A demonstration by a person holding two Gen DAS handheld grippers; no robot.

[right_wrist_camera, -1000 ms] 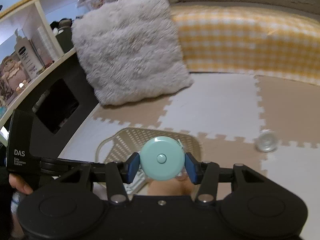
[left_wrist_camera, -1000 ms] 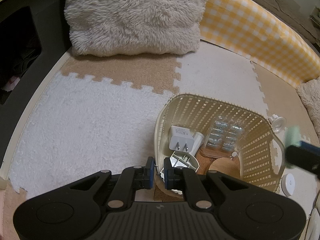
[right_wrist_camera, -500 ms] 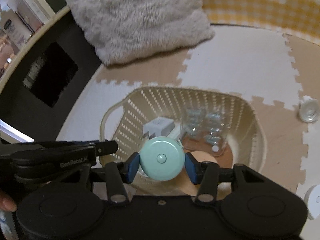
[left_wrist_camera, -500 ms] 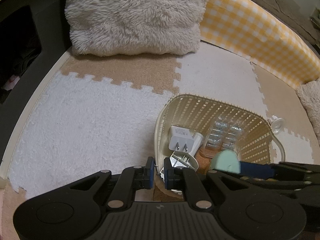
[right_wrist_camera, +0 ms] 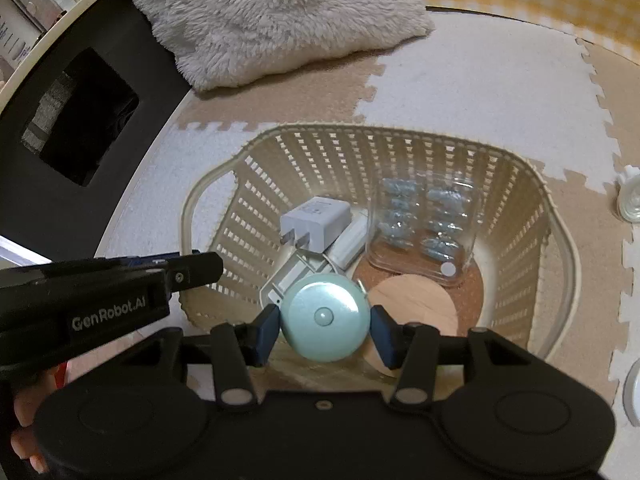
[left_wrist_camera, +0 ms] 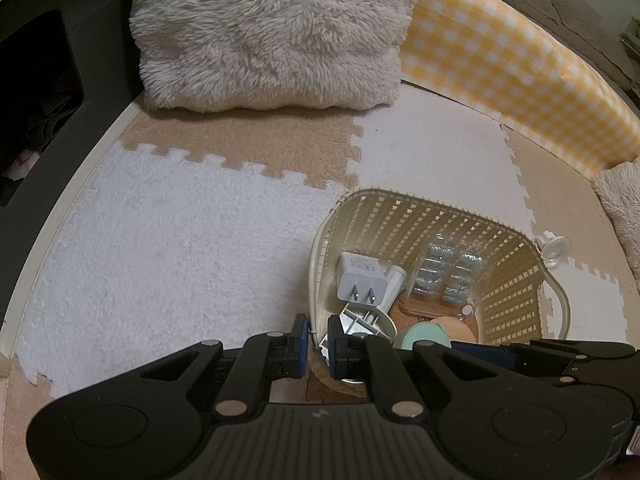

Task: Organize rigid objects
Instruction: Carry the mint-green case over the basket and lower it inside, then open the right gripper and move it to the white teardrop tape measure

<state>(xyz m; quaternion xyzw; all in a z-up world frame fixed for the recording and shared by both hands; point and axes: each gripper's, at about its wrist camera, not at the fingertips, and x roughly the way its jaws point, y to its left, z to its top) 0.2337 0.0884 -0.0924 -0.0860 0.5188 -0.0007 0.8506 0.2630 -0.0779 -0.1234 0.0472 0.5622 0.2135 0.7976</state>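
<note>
A cream lattice basket point(left_wrist_camera: 516, 280) point(right_wrist_camera: 400, 152) stands on the foam mats. Inside lie a white plug charger point(left_wrist_camera: 358, 276) point(right_wrist_camera: 316, 220), a clear blister pack point(left_wrist_camera: 448, 276) point(right_wrist_camera: 424, 228), a wooden disc point(right_wrist_camera: 412, 308) and a white plastic piece point(right_wrist_camera: 288, 276). My left gripper point(left_wrist_camera: 317, 340) is shut on the basket's near rim. My right gripper point(right_wrist_camera: 326, 326) is shut on a round mint tape measure point(right_wrist_camera: 324, 316) point(left_wrist_camera: 420, 334), held low inside the basket just above the white plastic piece and the disc.
A fluffy cushion point(left_wrist_camera: 272, 32) leans at the back beside a yellow checked pad point(left_wrist_camera: 520, 80). A dark shelf unit point(right_wrist_camera: 80, 120) runs along the left. A small clear plastic piece point(left_wrist_camera: 554, 250) and a white round item point(right_wrist_camera: 634, 388) lie on the mat right of the basket.
My right gripper has come forward and down with the tape measure, from above the basket's edge to inside it. The left gripper has stayed on the rim.
</note>
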